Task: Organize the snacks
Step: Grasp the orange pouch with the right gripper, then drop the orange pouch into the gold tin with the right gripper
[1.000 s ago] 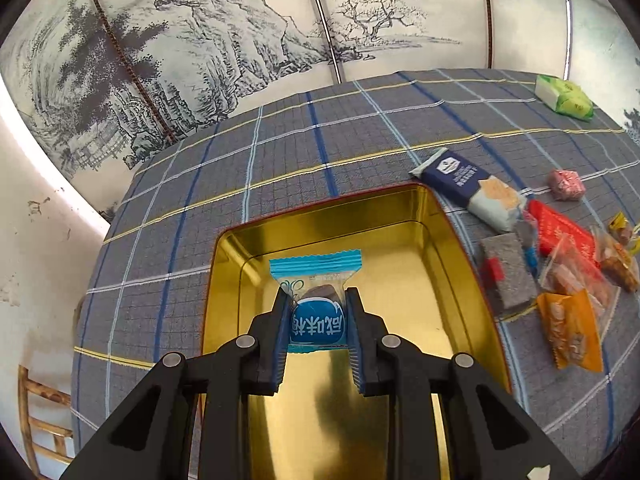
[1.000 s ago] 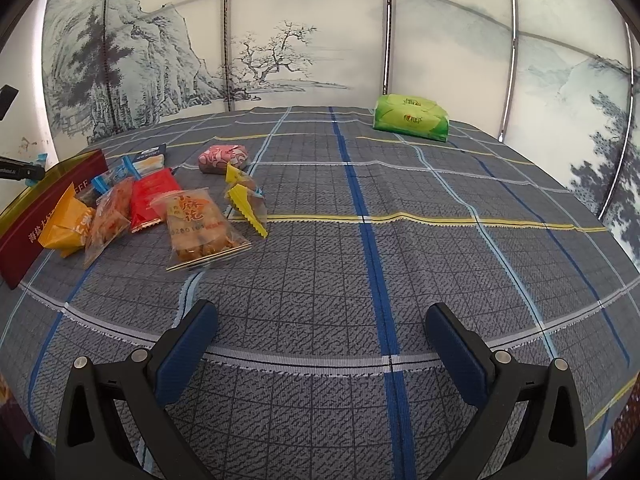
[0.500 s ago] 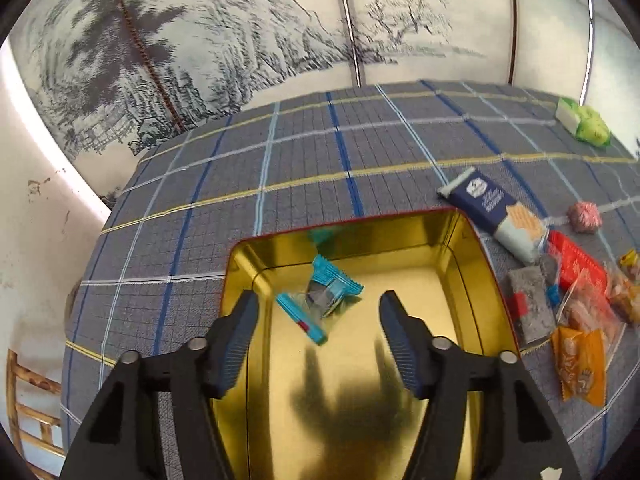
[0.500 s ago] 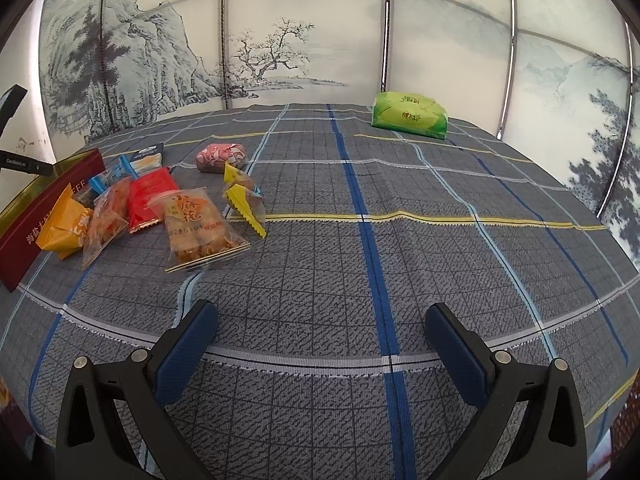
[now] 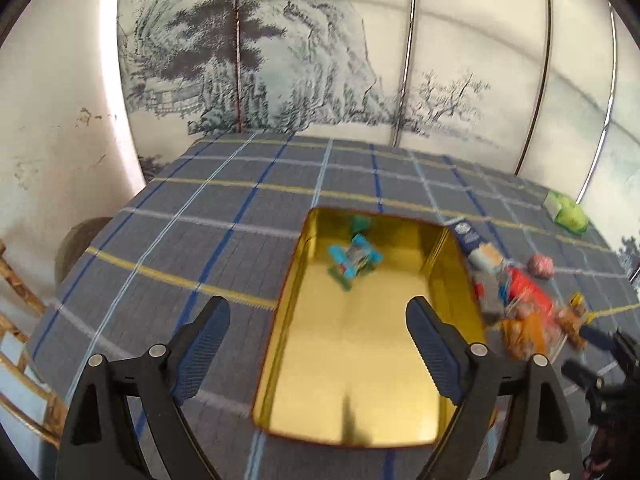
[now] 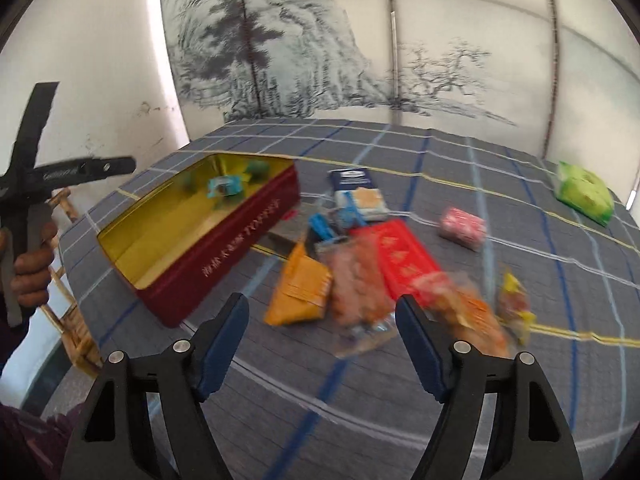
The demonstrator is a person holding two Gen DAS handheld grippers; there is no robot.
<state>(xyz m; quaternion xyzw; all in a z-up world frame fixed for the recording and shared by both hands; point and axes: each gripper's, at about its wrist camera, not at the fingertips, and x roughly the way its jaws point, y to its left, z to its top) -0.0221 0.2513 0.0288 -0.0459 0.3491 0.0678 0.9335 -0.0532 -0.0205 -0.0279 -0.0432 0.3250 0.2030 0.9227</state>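
Bright, even daylight, both views bowed hard at the dark rims. Motion blur smears the snacks; glare sheens off the gold tin.

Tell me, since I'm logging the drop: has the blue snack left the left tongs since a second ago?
Yes. The blue snack now lies at the tin's far end, clear of the opening left tongs.

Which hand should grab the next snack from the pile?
Probably the right gripper: its jaws, closing with nothing between them, hang over the snack pile. The left gripper, jaws opening and empty, hangs over the gold tin.
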